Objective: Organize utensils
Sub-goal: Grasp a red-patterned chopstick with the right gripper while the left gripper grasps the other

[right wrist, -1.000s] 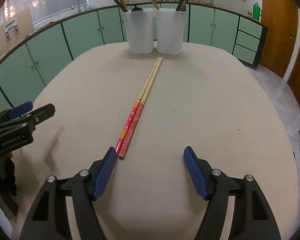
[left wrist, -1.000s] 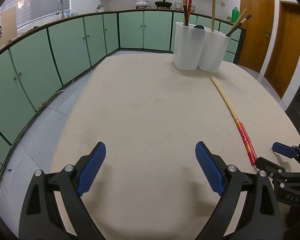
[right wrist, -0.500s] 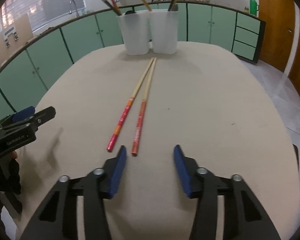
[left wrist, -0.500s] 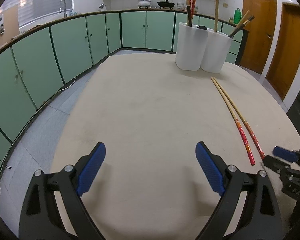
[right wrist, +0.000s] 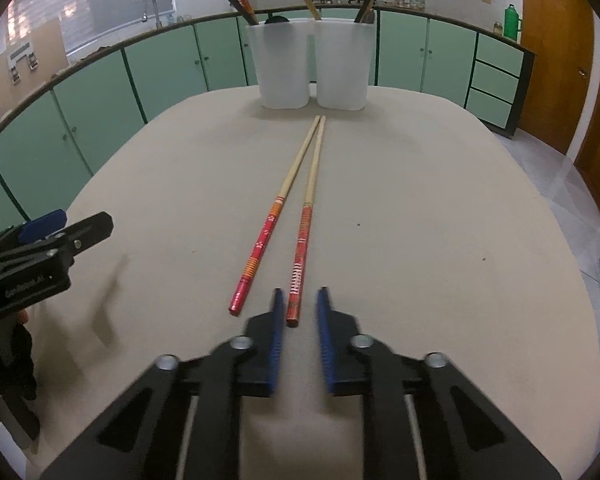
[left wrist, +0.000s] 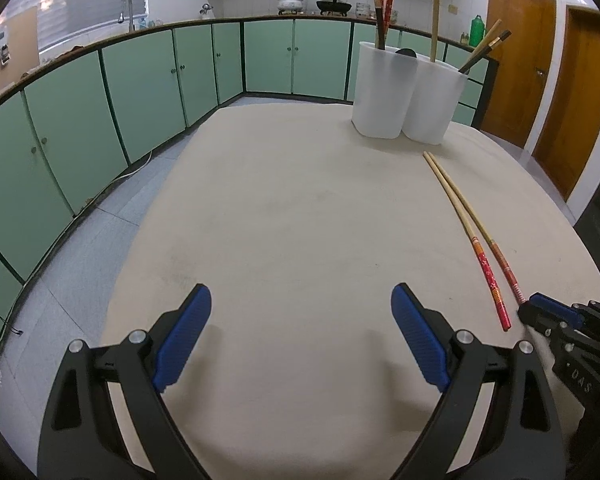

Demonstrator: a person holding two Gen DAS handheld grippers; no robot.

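Observation:
Two long bamboo chopsticks with red patterned ends lie on the beige table (right wrist: 420, 208), thin tips together near the holders. In the right wrist view the left chopstick (right wrist: 260, 240) is free. The red end of the right chopstick (right wrist: 304, 232) lies between the jaws of my right gripper (right wrist: 300, 294). Those jaws are closing, with a narrow gap left and the pads not pressing on both sides. My left gripper (left wrist: 300, 300) hangs open over bare table, left of the chopsticks (left wrist: 460, 208). Two white holders (right wrist: 282, 64) (right wrist: 342, 64) stand at the far edge.
The holders (left wrist: 380, 88) contain several upright chopsticks and a dark utensil. Green cabinets ring the room and wooden doors (left wrist: 516, 60) stand on the right. The right gripper (left wrist: 540, 312) shows at the left wrist view's right edge. The left gripper (right wrist: 72, 220) shows in the right wrist view.
The right gripper's jaws have narrowed from wide open to a small gap around one chopstick's red end. The chopsticks' red ends have spread apart. The left gripper has stayed put.

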